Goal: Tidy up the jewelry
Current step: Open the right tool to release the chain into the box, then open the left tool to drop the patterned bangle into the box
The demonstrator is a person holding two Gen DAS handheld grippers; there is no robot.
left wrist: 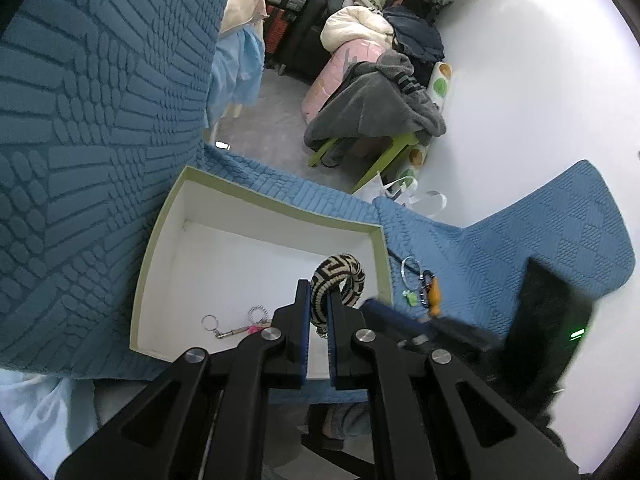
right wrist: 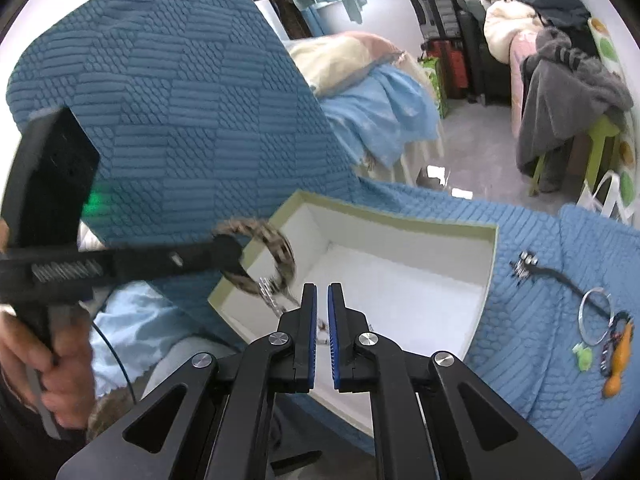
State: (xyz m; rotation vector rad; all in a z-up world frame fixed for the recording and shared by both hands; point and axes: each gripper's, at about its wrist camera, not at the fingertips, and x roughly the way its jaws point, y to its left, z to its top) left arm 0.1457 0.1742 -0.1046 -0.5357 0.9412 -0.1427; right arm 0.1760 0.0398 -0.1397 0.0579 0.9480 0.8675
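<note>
The left tool [left wrist: 319, 300] is pinching a woven bangle [left wrist: 339, 280], a thick ring wrapped in black-and-cream geometric braid, holding it above the open box [left wrist: 264, 206] near its 3 o'clock wall. The right tool [right wrist: 322, 292] hangs over the box's near edge with its blue pads pressed nearly together; a thin chain seems to dangle at them, but whether it is gripped cannot be told. To do the drop well, I would carry the bangle further toward the middle of the box, lower it close to the white floor, then release, so that the stiff ring lands flat and does not roll onto the keyring [left wrist: 209, 323] and small trinkets lying around 7 o'clock. The box is pale card with a green rim, smooth inside, and sits on a quilted blue cover [left wrist: 520, 240] with raised rope-like ridges. At 3 o'clock outside it wait a thin silver hoop [left wrist: 409, 272], a green bead [left wrist: 409, 297] and an orange charm [left wrist: 434, 300].
</note>
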